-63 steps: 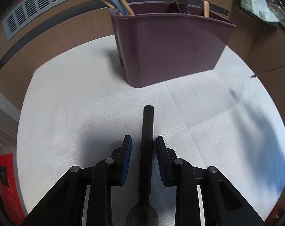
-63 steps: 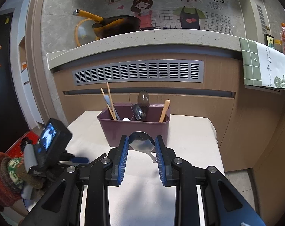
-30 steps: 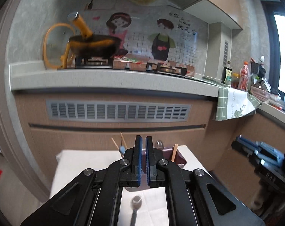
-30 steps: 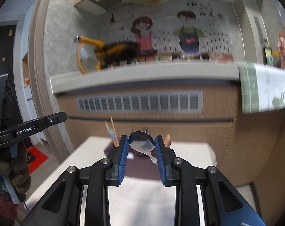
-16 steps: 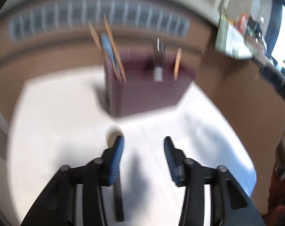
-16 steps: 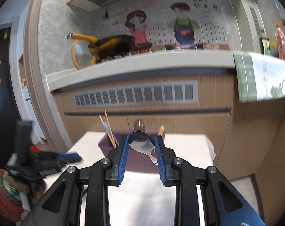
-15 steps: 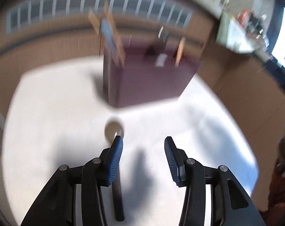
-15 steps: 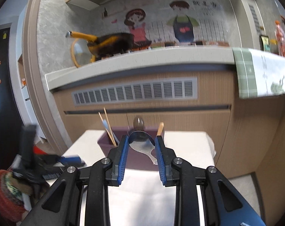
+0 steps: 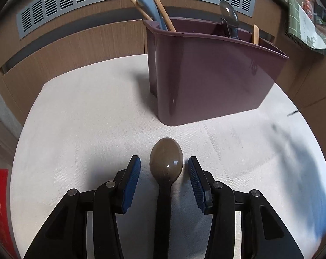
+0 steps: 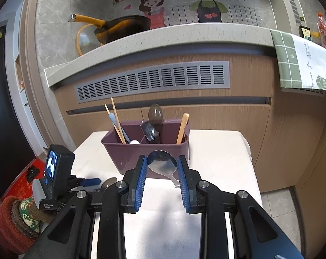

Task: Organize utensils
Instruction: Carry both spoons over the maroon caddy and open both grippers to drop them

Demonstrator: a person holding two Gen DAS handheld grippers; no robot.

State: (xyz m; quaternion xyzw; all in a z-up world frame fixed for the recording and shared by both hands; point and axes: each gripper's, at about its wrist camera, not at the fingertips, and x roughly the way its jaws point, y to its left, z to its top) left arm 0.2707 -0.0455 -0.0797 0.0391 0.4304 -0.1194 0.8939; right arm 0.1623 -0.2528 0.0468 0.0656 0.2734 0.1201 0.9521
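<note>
Both tools share one build: the left tool [image 9: 164, 180] and the right tool [image 10: 162, 178] have matte black angular linkage arms, round silver screws at the joints, and ribbed blue pads [image 9: 130, 181] lining the fingers. The person's left hand [image 10: 22, 218] wears a knitted glove (orange-red, with green and white patterning).

The utensil caddy [image 9: 208, 73] is plum purple; the spoon [image 9: 166, 161] before it is glossy brown with a black handle. The worktop [image 9: 87, 133] cloth is plain white. Gripper pads [image 9: 130, 181] are ribbed blue.
</note>
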